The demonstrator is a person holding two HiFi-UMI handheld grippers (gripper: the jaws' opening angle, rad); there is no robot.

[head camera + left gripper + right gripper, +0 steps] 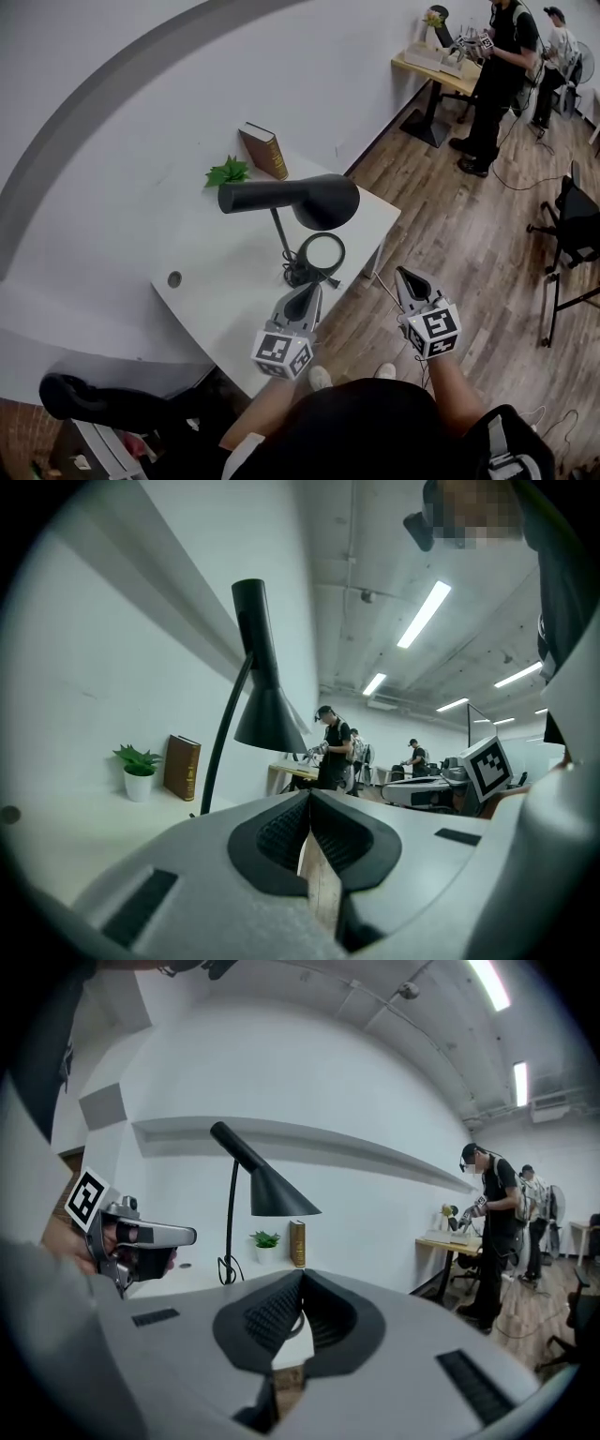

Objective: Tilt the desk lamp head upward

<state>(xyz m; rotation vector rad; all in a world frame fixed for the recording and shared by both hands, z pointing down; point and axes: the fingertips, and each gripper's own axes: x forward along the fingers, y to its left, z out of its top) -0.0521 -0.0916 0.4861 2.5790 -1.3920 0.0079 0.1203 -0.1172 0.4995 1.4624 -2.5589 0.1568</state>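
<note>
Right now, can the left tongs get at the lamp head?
Probably yes: the shut left tongs hover at the desk's front edge, with nothing between them and the lamp head above.

lamp [309, 199] on desk [220, 277], book [263, 150] beside plant [228, 172]

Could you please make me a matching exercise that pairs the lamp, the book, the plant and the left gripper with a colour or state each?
1. lamp
2. book
3. plant
4. left gripper

A. green
B. shut, empty
C. black
D. brown

Pairs: 1-C, 2-D, 3-A, 4-B.
</note>
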